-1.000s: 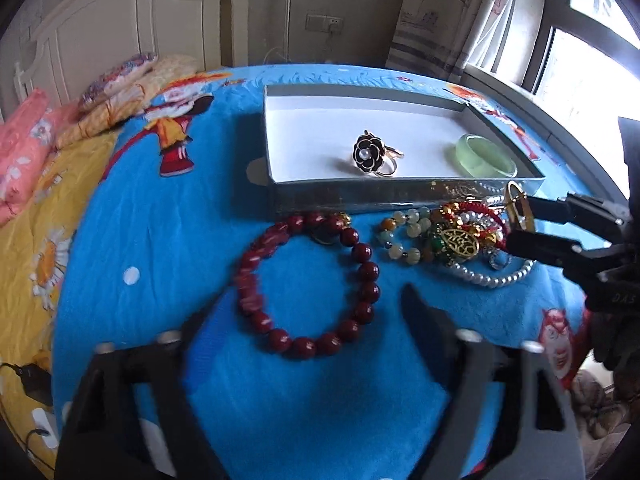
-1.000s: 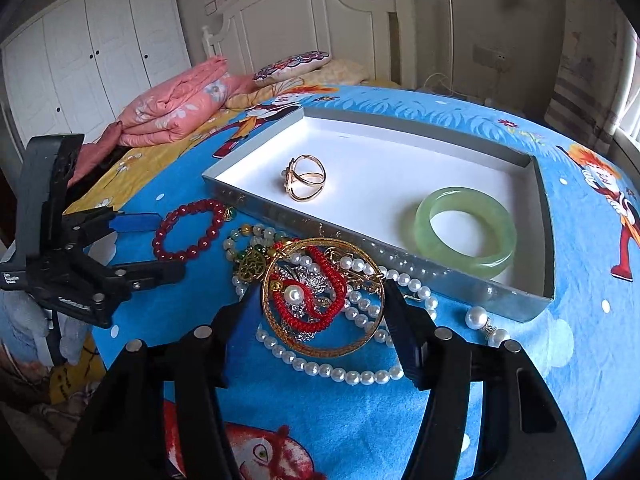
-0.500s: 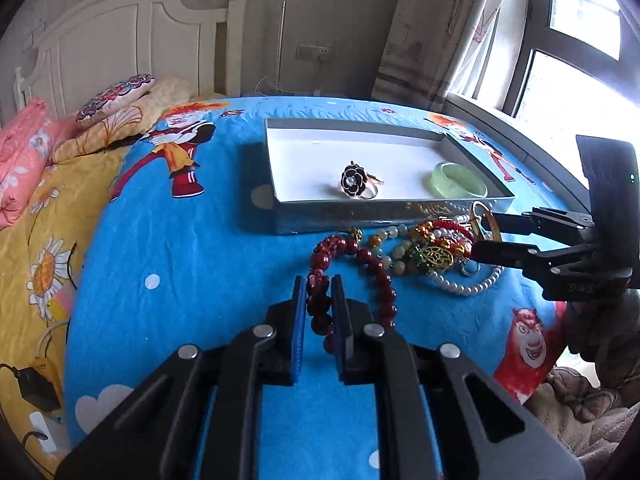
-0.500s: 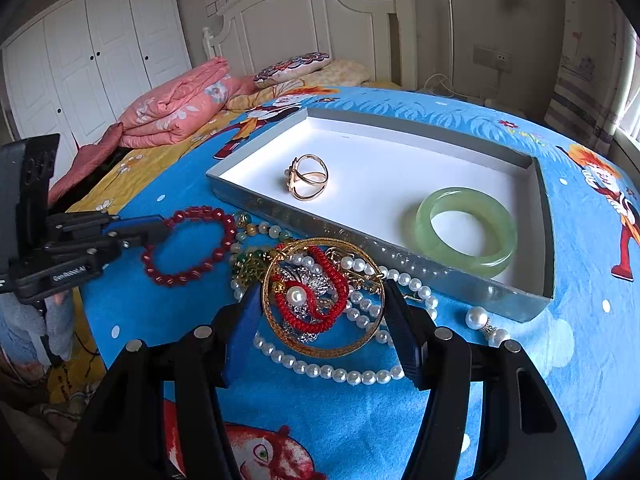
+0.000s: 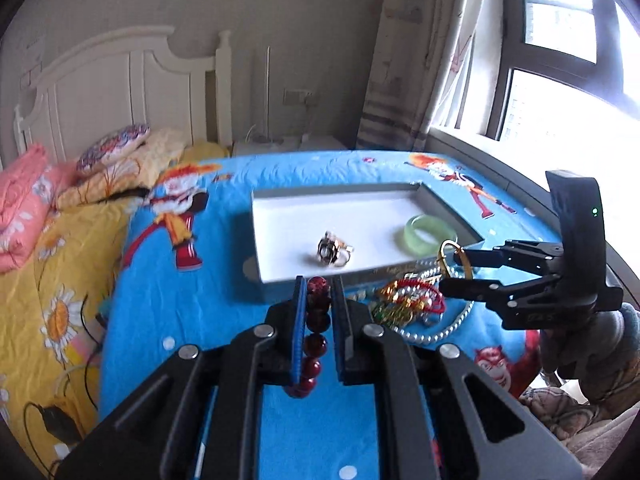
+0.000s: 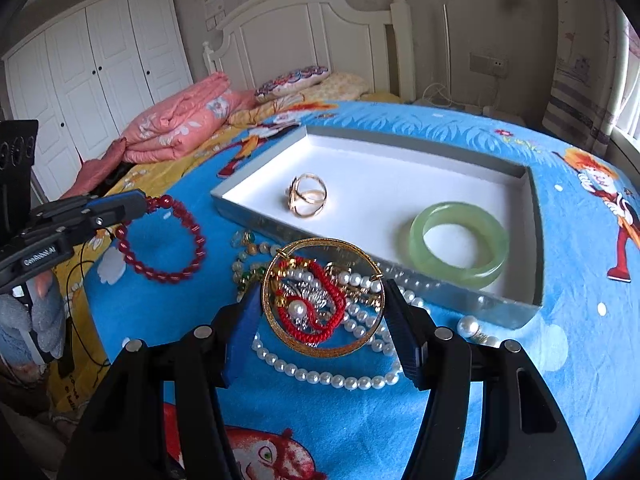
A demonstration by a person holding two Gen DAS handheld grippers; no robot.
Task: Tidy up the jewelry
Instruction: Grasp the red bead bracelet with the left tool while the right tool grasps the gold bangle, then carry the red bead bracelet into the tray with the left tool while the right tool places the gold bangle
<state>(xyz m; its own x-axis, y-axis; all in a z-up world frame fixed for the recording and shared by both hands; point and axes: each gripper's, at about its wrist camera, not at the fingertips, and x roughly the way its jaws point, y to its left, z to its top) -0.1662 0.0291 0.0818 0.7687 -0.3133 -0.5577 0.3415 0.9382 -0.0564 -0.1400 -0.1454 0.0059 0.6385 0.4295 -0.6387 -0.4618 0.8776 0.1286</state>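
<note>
- The left gripper (image 5: 319,300), black plastic with blue ribbed pads, has its jaws clenched on a bracelet of round, glossy dark-red beads (image 6: 168,240); the strand hangs in a loop below the jaws, off the bed cover.
- The jaws closed within the last second, with the beads between them.
- The right gripper (image 6: 320,320) has its jaws set against the two sides of a thin gold hoop bangle with a grainy surface (image 6: 324,296), which stands tilted over the heap.
- The heap lies on the fleecy blue cartoon-print bed cover (image 6: 440,128), just near of the tray: a long strand of small white pearls (image 6: 320,376), a braided red cord bracelet (image 6: 320,312), and a string of pale green and amber beads (image 6: 244,256) at its left.
- A shallow rectangular grey cardboard tray with a smooth white floor (image 6: 400,200) sits farther back on the bed.
- Inside it, a gold wire ring with crossed bands (image 6: 308,200) lies at the left, and a thick, translucent pale-green jade bangle (image 6: 460,244) lies flat at the right, well apart.
</note>
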